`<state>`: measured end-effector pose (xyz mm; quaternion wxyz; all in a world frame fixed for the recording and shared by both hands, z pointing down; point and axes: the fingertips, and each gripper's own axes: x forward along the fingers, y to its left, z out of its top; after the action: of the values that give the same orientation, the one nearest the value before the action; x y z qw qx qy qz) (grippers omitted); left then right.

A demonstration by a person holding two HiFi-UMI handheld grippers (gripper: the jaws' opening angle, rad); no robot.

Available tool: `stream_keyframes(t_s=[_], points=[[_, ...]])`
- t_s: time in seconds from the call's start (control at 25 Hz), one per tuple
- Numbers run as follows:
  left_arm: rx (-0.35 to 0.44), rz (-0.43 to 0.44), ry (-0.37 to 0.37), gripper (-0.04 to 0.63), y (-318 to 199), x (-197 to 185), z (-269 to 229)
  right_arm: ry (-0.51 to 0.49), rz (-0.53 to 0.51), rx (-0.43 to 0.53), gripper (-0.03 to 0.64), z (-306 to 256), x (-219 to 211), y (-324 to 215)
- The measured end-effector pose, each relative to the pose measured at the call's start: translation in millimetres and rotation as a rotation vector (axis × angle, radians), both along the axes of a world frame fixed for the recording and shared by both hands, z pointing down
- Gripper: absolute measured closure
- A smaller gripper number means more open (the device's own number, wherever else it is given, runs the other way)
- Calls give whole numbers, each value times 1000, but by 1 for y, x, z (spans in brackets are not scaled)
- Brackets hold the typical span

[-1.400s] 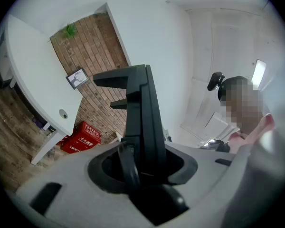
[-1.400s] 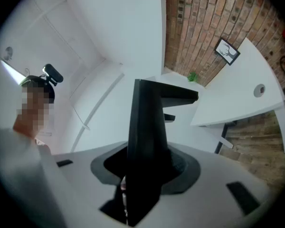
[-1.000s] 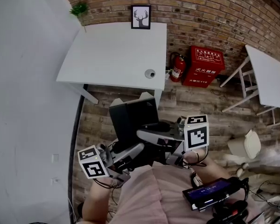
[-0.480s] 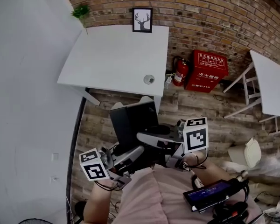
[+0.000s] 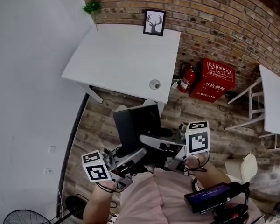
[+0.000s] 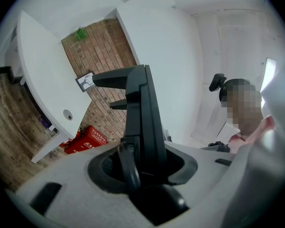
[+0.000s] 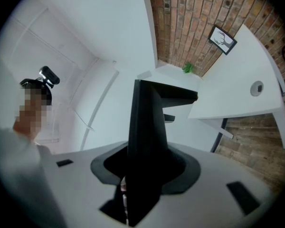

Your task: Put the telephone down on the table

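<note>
The black telephone (image 5: 136, 124) hangs in the air over the wooden floor, in front of the white table (image 5: 116, 55), carried between both grippers. My left gripper (image 5: 138, 153) is shut on its near left side. My right gripper (image 5: 148, 139) is shut on its right side. In the left gripper view the telephone (image 6: 143, 113) stands edge-on in the left gripper (image 6: 143, 175). The right gripper view shows the telephone (image 7: 147, 127) the same way in the right gripper (image 7: 140, 179). The table top (image 7: 237, 65) lies ahead.
On the table stand a framed deer picture (image 5: 154, 22), a small plant (image 5: 93, 7) and a round cable port (image 5: 154, 84). A fire extinguisher (image 5: 188, 76) and a red box (image 5: 218, 80) sit by the brick wall. A second white table (image 5: 274, 101) is at the right, a fan (image 5: 23, 217) at the bottom left.
Both grippers have carried the telephone a little forward and down, still gripped. The table has shifted right in the head view, and the fan has come into view.
</note>
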<state>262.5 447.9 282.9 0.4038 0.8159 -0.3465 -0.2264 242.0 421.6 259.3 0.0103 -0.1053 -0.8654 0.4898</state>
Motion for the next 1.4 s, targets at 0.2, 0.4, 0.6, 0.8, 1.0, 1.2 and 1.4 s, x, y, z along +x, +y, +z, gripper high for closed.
stream_keyframes(t_s=[0.2, 0.4, 0.6, 0.8, 1.0, 1.2, 1.4], points=[[-13, 3, 4, 431, -15, -32, 9, 3, -1, -12, 446, 9, -32, -16], [-21, 49, -6, 430, -44, -80, 18, 3, 48, -26, 446, 19, -79, -46], [-16, 113, -4, 430, -76, -130, 20, 13, 110, -17, 446, 21, -127, -79], [-8, 158, 3, 430, -103, -172, 12, 12, 165, -13, 446, 14, -168, -106], [9, 208, -12, 430, -122, -202, 7, 1, 212, 8, 445, 7, -196, -126], [12, 244, -13, 430, -140, -215, 5, 0, 247, 13, 445, 5, -209, -144], [-7, 261, -1, 430, -160, -218, 12, 14, 256, 3, 446, 12, -212, -163]])
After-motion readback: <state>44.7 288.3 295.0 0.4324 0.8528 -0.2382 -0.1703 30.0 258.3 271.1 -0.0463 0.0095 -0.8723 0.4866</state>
